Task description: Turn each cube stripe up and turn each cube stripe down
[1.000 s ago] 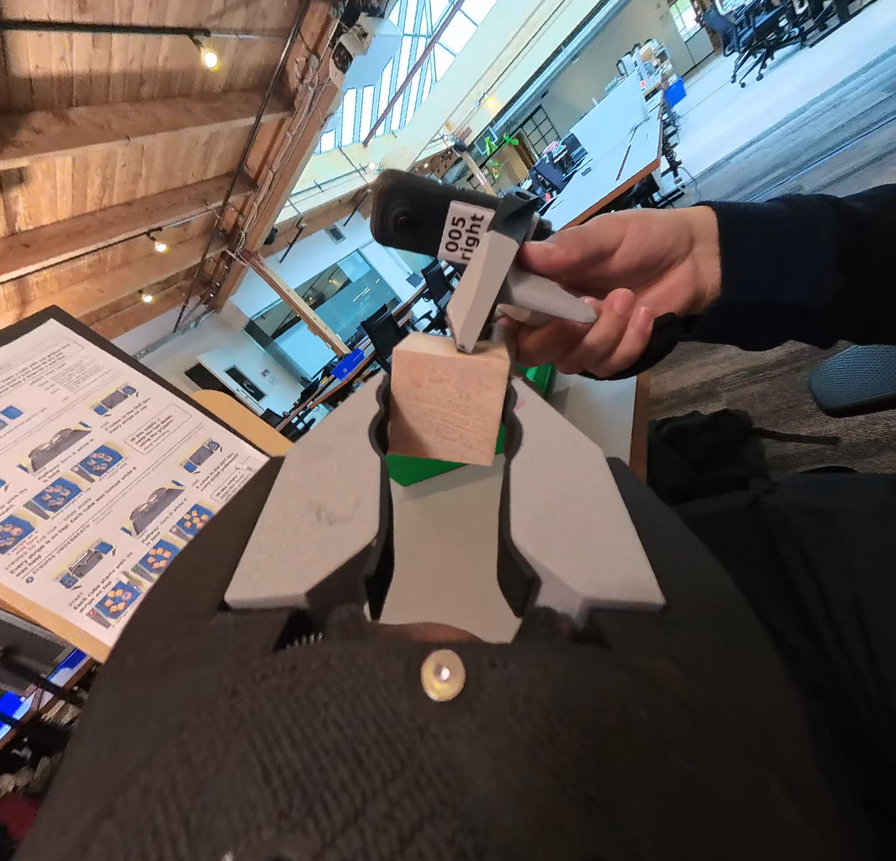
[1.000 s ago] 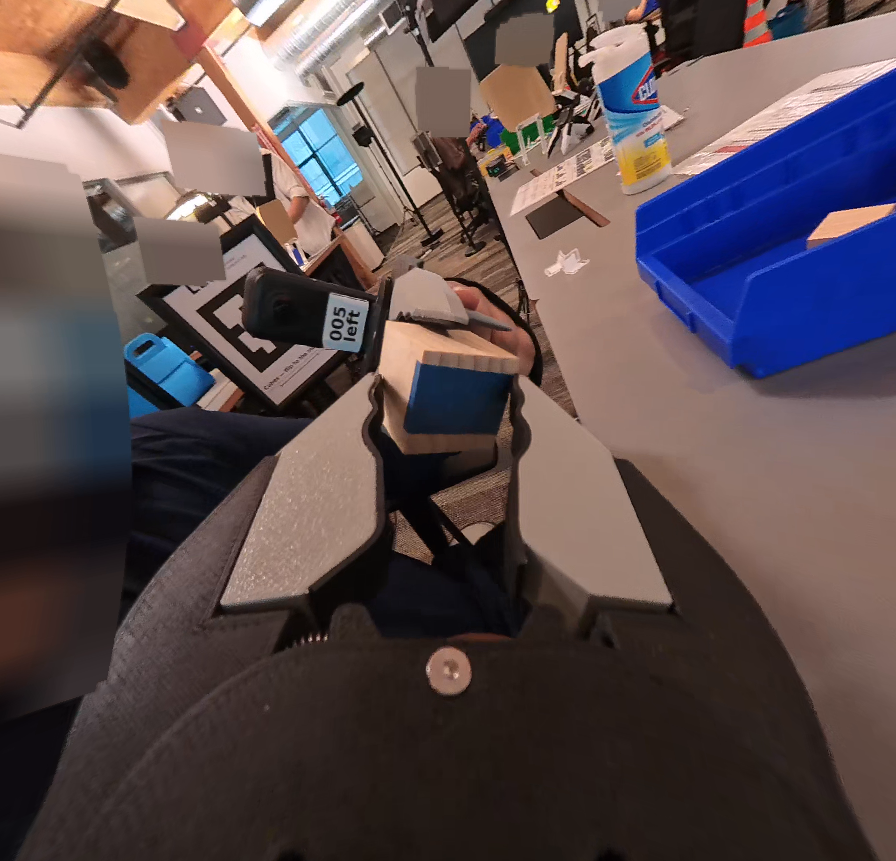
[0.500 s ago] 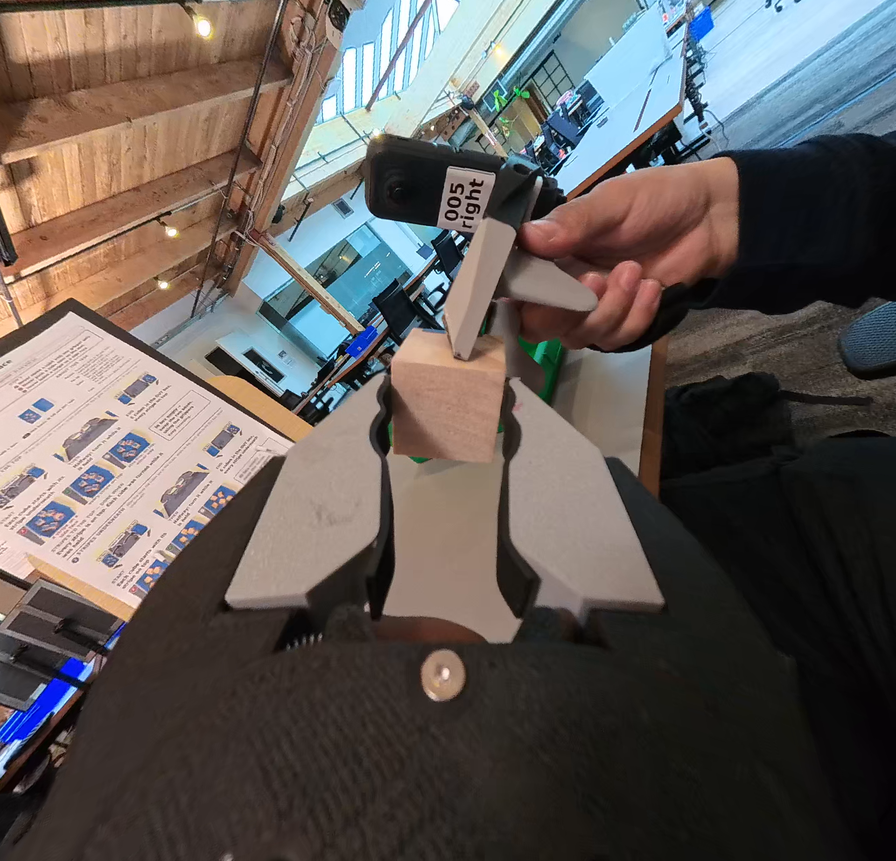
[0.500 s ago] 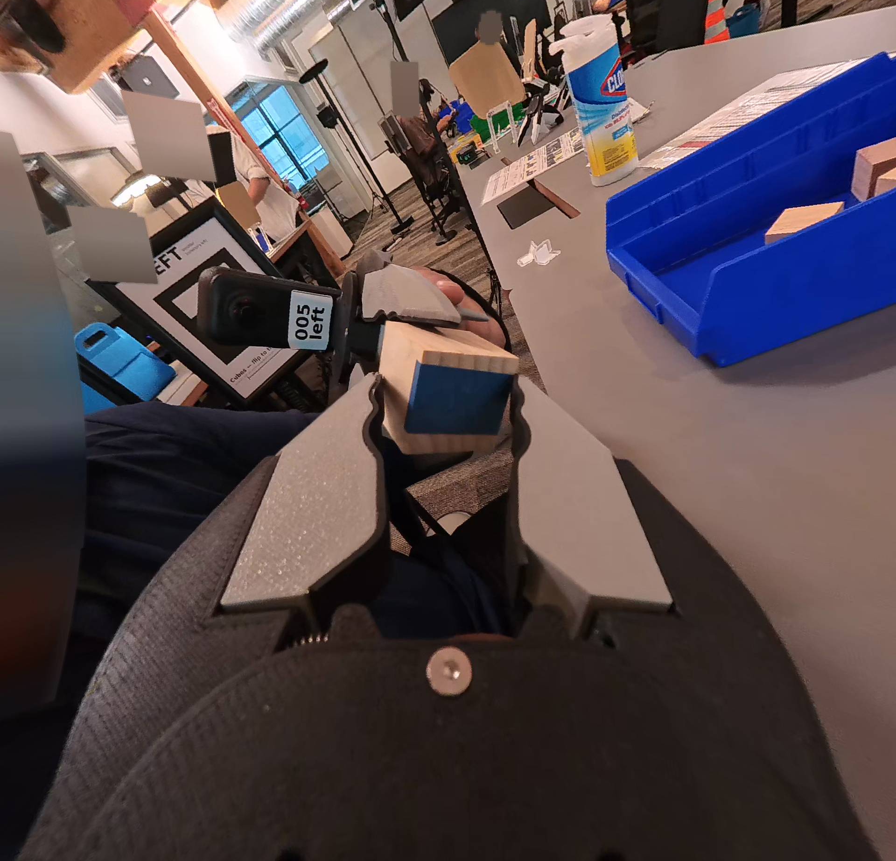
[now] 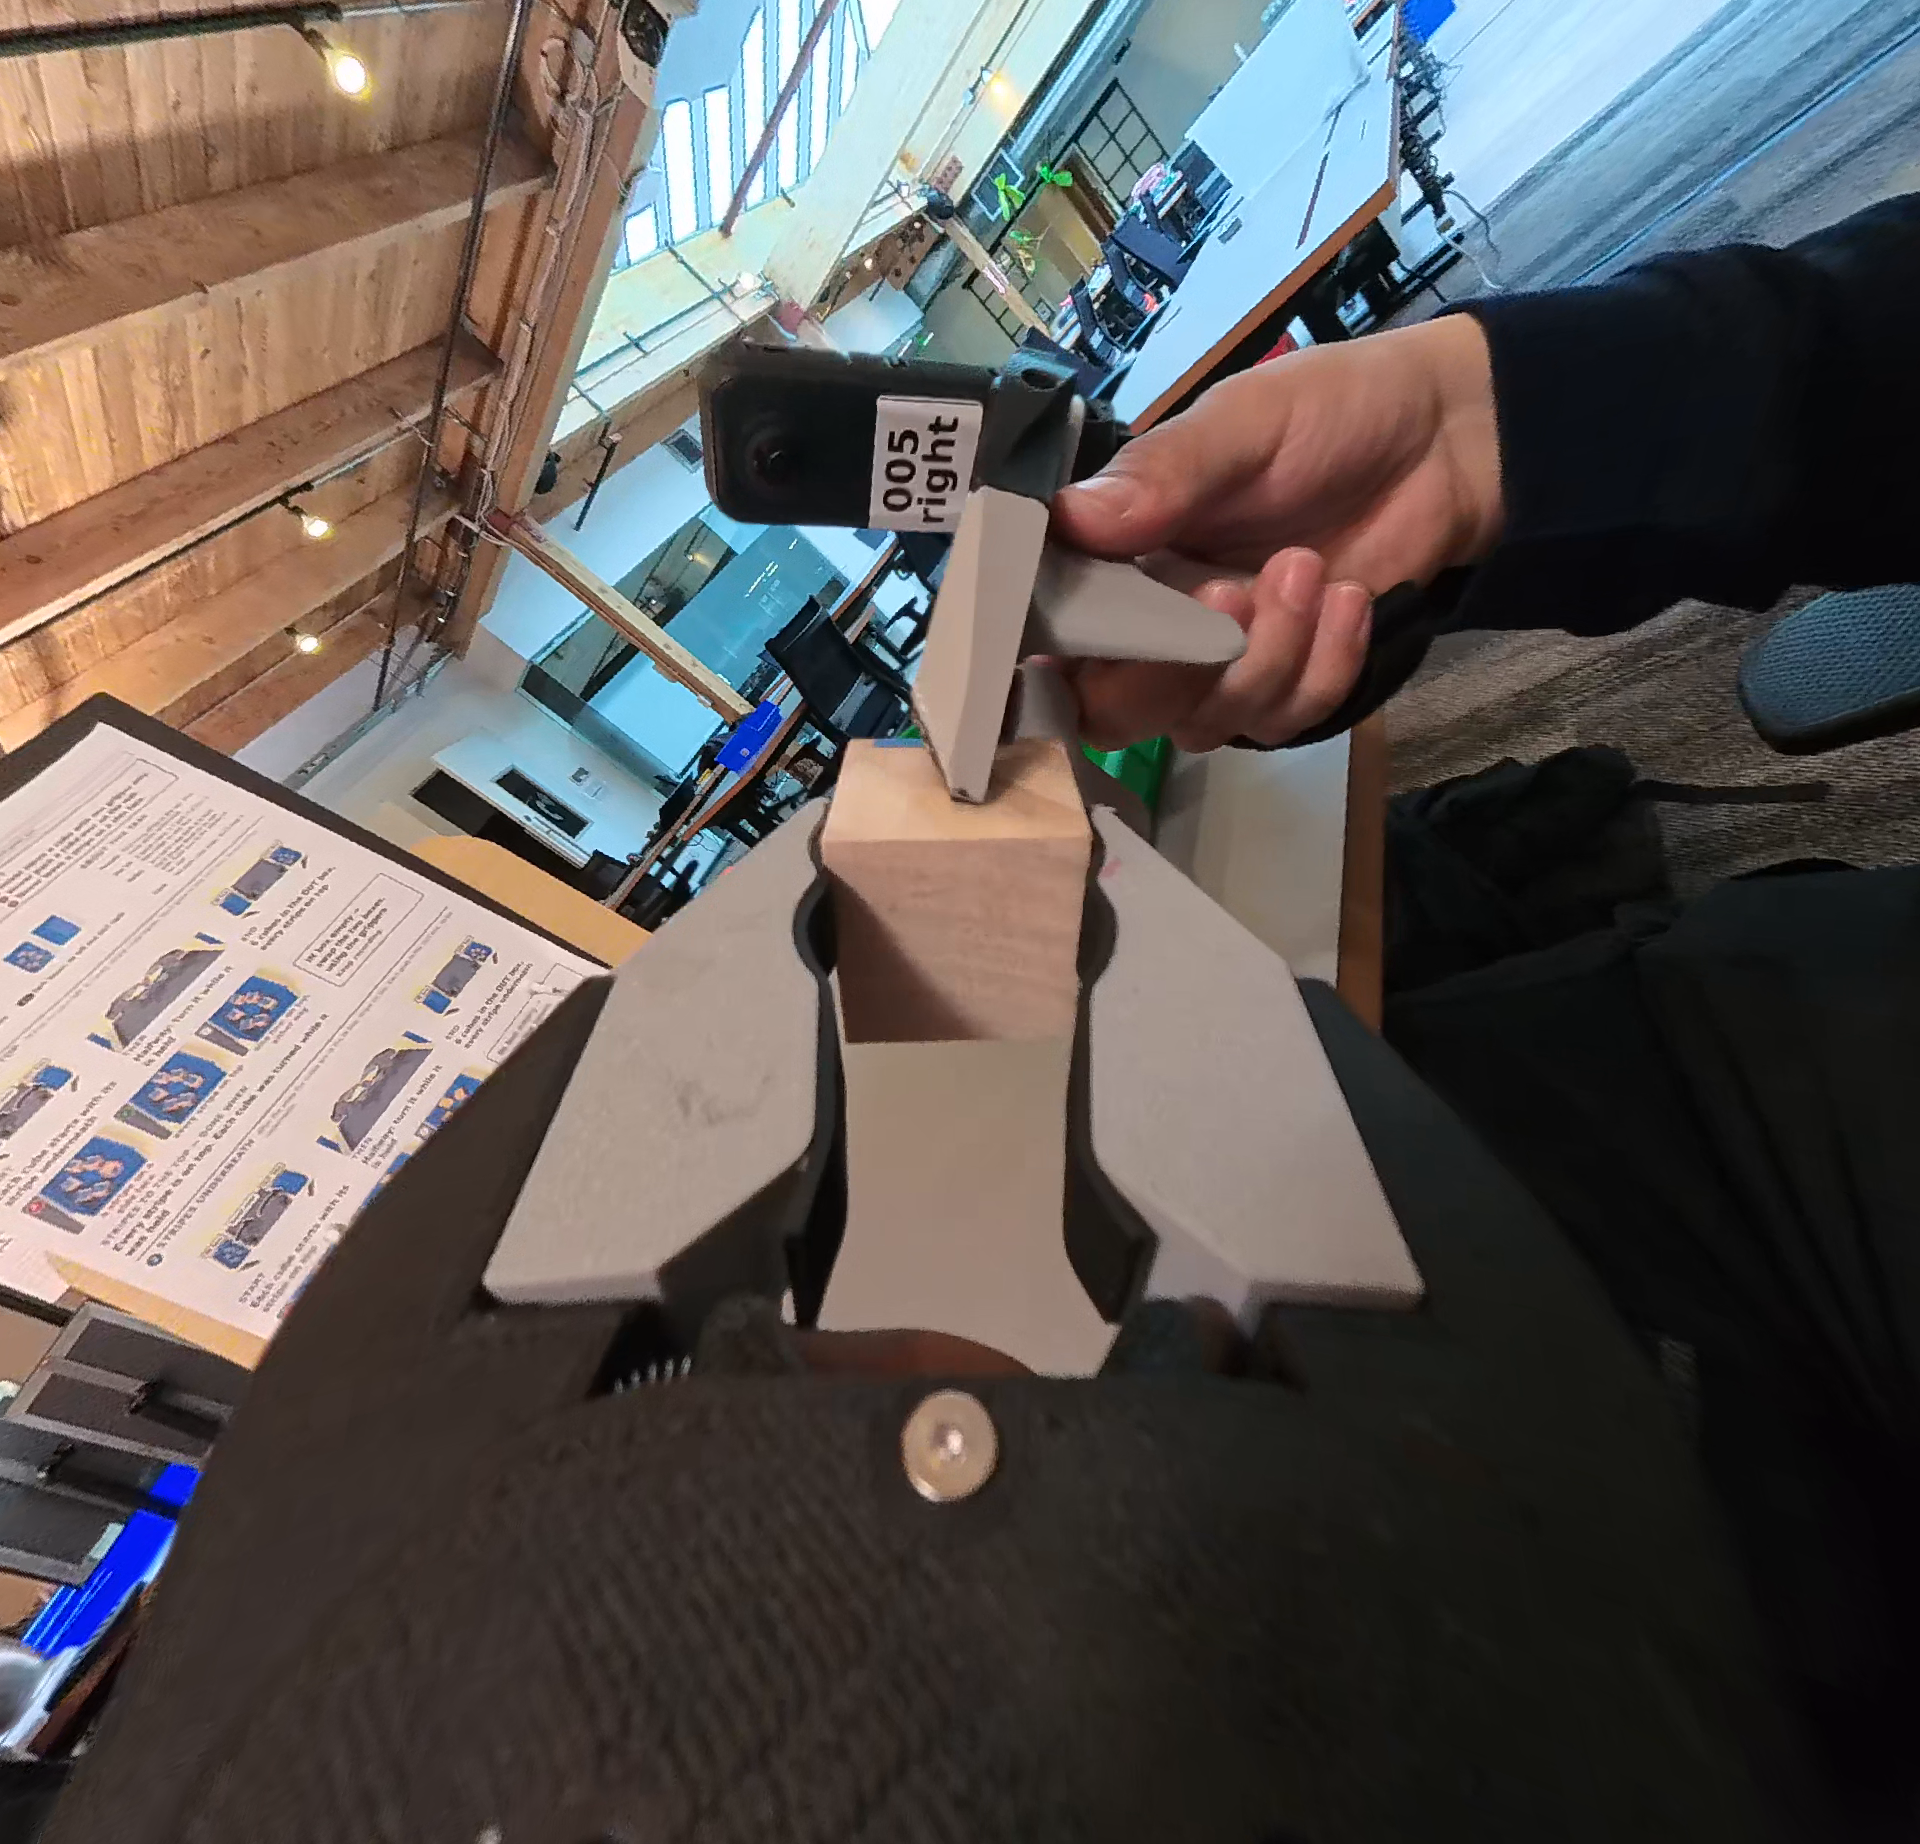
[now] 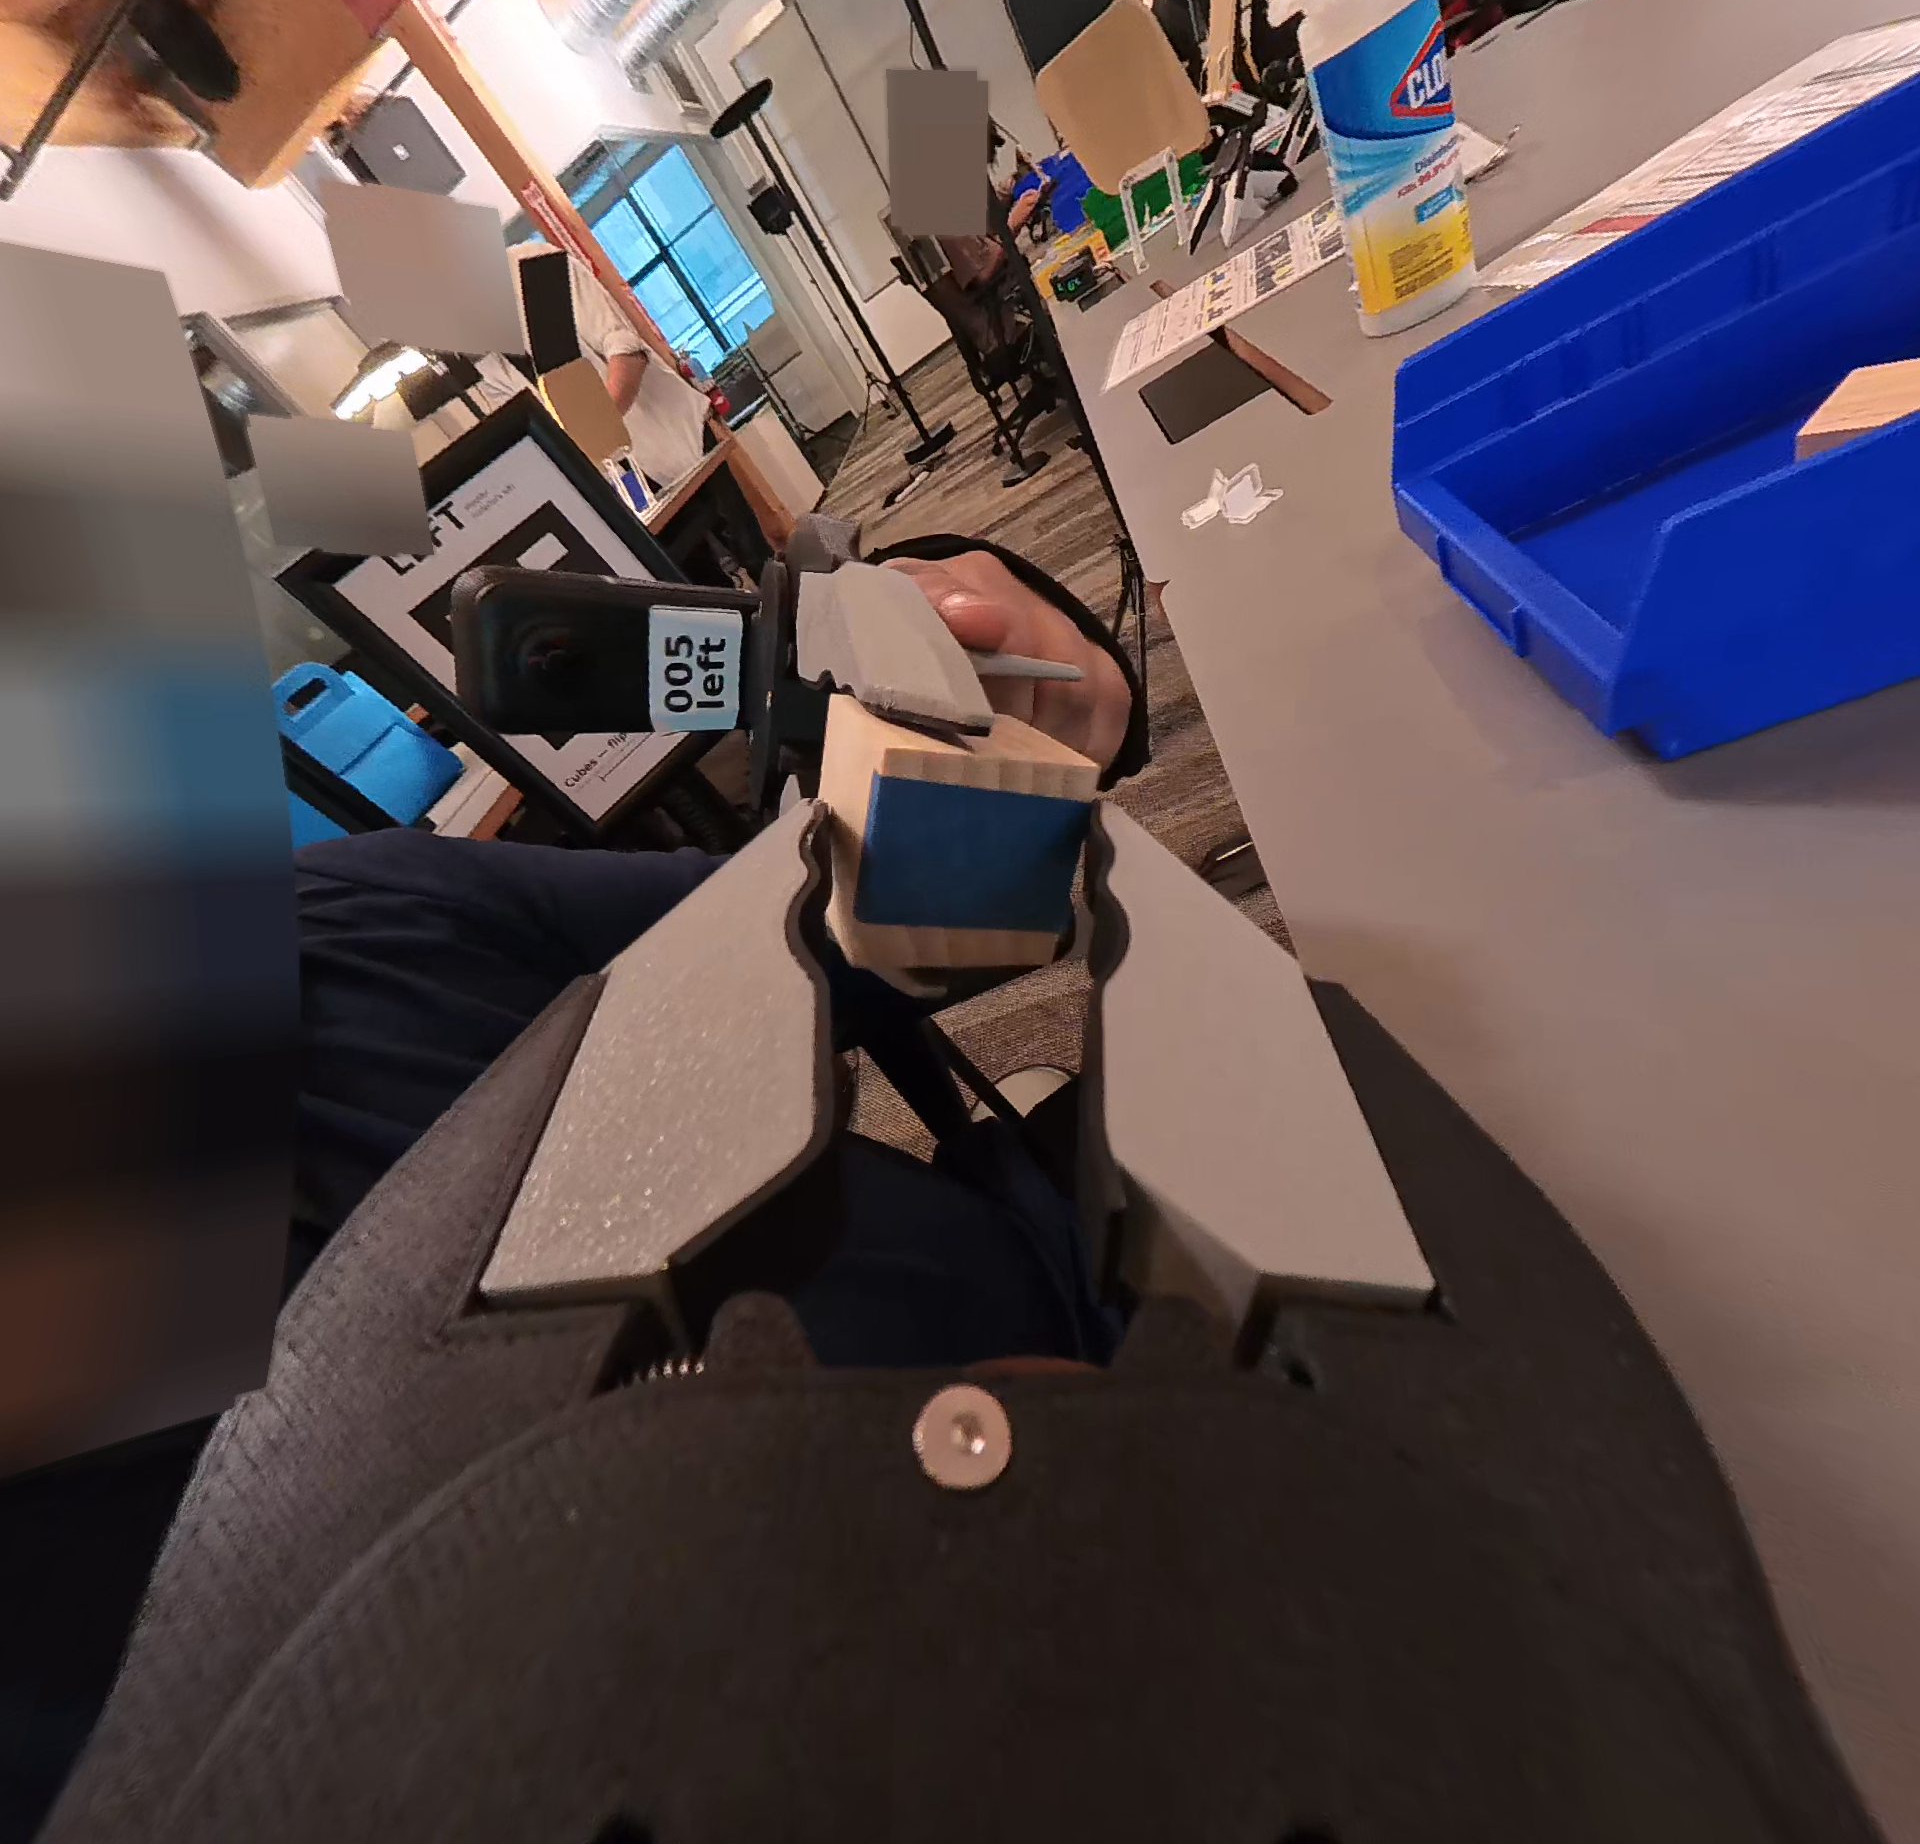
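Grippers meet in mid-air over the near edge of a grey table (image 6: 1558, 963), both clamped on one wooden cube (image 5: 961, 921). In the left wrist view the left gripper (image 5: 956, 890) pinches the cube's side faces between its grey fingers (image 5: 707, 1067), while the right gripper (image 5: 987, 755), held by a bare hand (image 5: 1278, 547) in a dark sleeve, comes in from above, one finger tip pressed on the cube's upper face and the other behind it. The face turned to this camera is plain wood.

From the right wrist view the right gripper (image 6: 961, 890) grasps the same cube (image 6: 966, 859) by its sides, and the face toward the camera carries a blue stripe (image 6: 966, 864) with bare wood above and below it. The left gripper (image 6: 904, 693) holds the cube from above, one grey finger lying on its top face.

At the table's right edge stands a blue bin (image 6: 1662, 547) with part of a second wooden cube (image 6: 1860, 423) showing inside. Beyond it, toward the far edge, stands a canister of wipes (image 6: 1387, 132). An instruction sheet (image 5: 208, 1015) on a dark board leans at the left in the left wrist view.
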Demonstrator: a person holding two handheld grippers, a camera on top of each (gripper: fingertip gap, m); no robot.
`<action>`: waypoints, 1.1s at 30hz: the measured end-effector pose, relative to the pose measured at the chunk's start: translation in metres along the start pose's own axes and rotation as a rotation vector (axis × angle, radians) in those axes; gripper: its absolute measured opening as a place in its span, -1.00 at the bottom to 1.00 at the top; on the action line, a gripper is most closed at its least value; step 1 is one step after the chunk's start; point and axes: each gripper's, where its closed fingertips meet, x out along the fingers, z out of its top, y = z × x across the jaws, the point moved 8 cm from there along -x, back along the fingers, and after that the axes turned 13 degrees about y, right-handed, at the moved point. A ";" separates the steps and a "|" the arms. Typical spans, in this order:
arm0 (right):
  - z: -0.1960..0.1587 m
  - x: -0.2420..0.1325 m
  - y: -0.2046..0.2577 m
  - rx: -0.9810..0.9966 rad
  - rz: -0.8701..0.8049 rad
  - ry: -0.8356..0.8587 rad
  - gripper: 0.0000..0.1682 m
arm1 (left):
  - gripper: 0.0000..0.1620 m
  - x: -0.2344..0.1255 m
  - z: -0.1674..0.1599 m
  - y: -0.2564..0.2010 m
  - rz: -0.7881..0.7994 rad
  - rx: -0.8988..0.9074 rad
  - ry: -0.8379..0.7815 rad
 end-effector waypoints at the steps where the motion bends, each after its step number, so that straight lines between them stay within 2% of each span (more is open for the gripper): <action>1: 0.000 0.000 0.000 -0.001 -0.001 0.006 -0.45 | -0.47 0.000 0.000 -0.001 -0.001 0.004 0.001; 14: 0.002 -0.004 -0.002 -0.009 -0.013 -0.034 -0.51 | -0.47 0.000 -0.004 0.003 0.007 -0.023 0.011; 20: 0.001 0.000 -0.004 0.037 0.043 -0.045 -0.51 | -0.47 -0.003 -0.004 0.004 -0.019 -0.037 0.008; 33: 0.000 -0.001 -0.010 0.014 -0.020 -0.022 -0.50 | -0.47 0.003 -0.011 0.003 -0.017 -0.041 0.037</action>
